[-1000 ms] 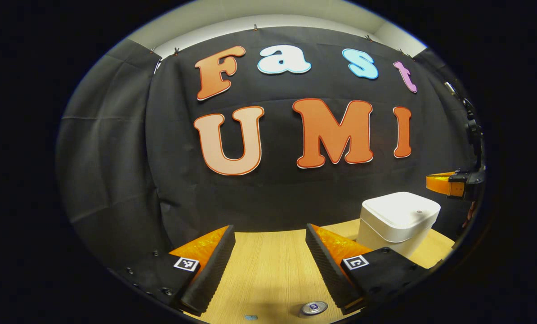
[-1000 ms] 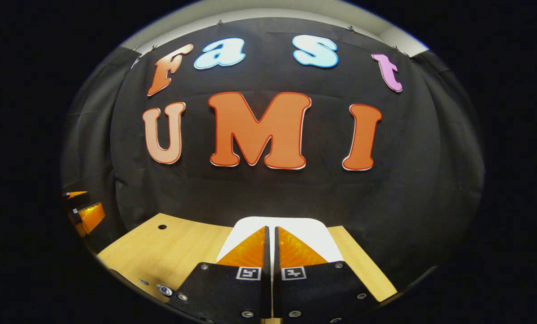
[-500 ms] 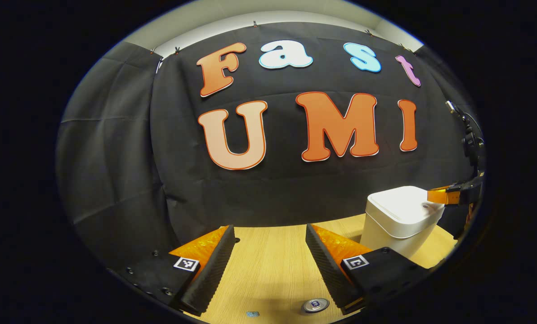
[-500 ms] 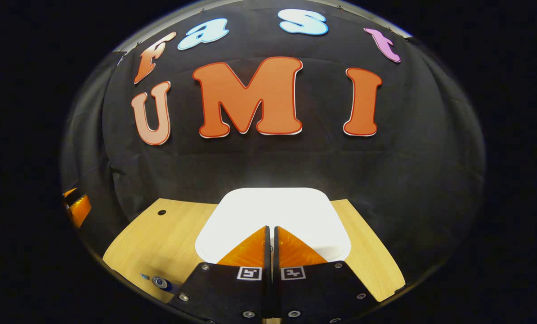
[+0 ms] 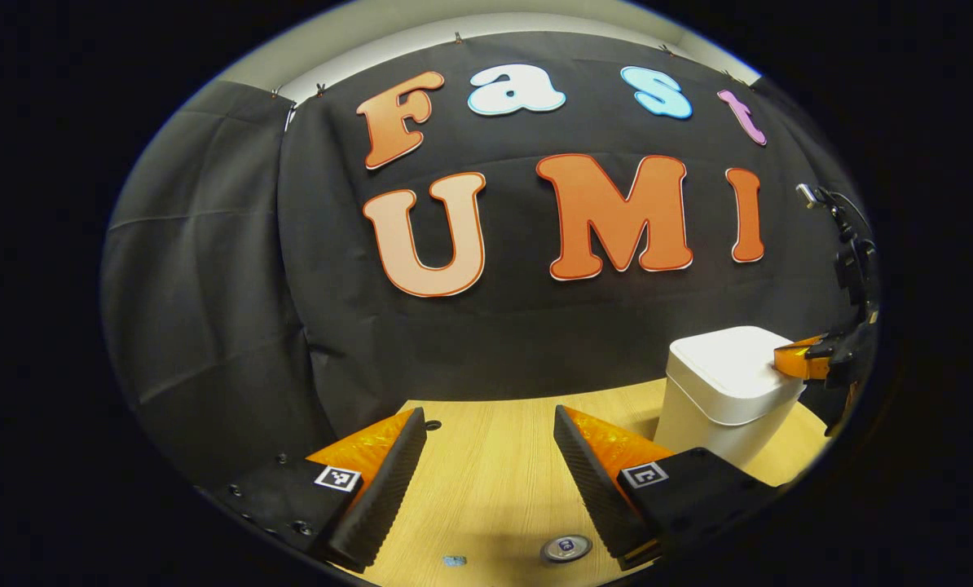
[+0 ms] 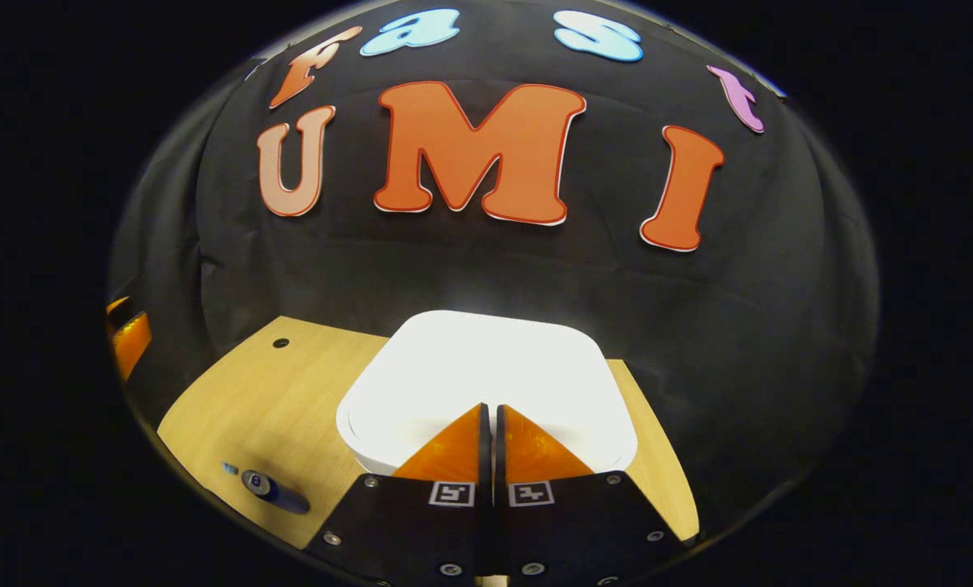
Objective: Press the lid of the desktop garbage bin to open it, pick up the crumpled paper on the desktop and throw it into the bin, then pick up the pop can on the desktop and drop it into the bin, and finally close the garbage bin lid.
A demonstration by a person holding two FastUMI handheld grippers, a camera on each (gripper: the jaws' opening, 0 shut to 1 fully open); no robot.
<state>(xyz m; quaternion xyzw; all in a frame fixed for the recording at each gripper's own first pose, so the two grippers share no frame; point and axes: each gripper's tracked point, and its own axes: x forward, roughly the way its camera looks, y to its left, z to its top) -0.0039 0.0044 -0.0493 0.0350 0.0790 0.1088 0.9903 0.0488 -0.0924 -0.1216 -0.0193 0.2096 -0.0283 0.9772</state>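
Black cloth walled the booth behind a pale wooden desktop (image 5: 486,481) in the left gripper view. At the bottom of that view the left gripper (image 5: 486,481) hung above the wood with its two fingers spread wide apart and nothing between them. The pop can (image 5: 565,548) stood upright on the desktop at about 5 o'clock from the view's centre, just beside the inner edge of the right-hand finger; its top faced the camera. A small blue speck (image 5: 454,561) lay on the wood at 6 o'clock, near the can. The white garbage bin (image 5: 727,395) stood toward 4 o'clock, its lid (image 5: 731,363) down. At 3 o'clock the other gripper reached in from the edge, its tip resting at the lid's far right edge.

Wood and black cloth appeared again in the right gripper view. The right gripper (image 6: 490,420) pointed straight ahead from 6 o'clock with its fingers drawn together, only a thin slit between them, and their tips lay over the near edge of the lid (image 6: 486,367); whether they pressed on it I could not tell. The pop can (image 6: 260,485) sat at 8 o'clock, well apart from the bin. A dark round hole (image 6: 279,343) marked the desktop (image 6: 275,408) at 10 o'clock. The left gripper (image 6: 128,342) showed at 9 o'clock, at the very edge.
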